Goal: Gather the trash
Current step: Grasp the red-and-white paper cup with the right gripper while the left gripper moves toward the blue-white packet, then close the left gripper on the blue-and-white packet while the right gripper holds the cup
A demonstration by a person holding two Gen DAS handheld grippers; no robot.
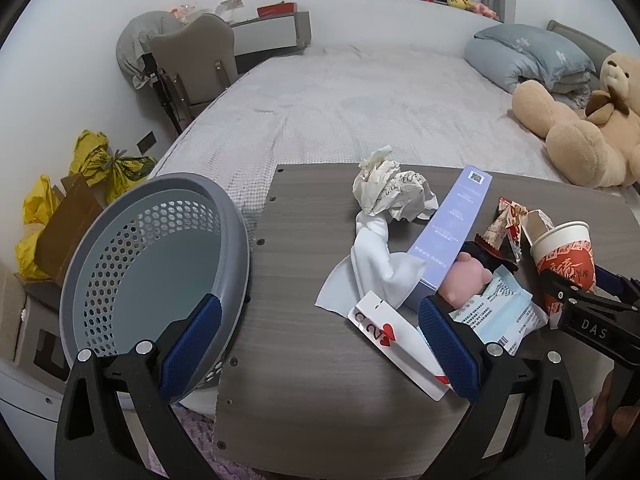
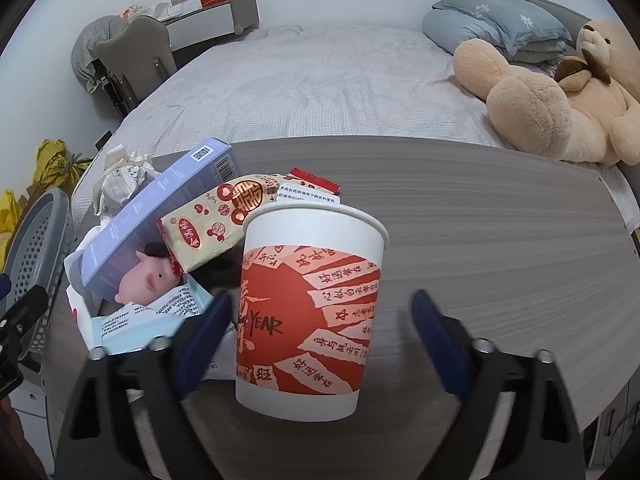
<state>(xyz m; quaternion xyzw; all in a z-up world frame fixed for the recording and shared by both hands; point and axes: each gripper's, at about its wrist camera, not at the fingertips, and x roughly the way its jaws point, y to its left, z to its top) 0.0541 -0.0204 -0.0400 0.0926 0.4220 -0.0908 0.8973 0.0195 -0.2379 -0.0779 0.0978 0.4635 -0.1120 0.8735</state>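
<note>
A red-and-white paper cup stands on the grey wooden tabletop. My right gripper is open around it: the left pad sits close to the cup's side and the right pad stands clear of it. Left of the cup lies a heap of trash: a lavender box, crumpled paper, a white tissue, a pink pig toy, a printed snack wrapper and a blue-white packet. My left gripper is open, one finger in front of the grey perforated basket and the other over a white card.
The table stands across the foot of a bed that bears a teddy bear and blue pillows. A grey chair and yellow bags line the left wall. Bare tabletop lies right of the cup.
</note>
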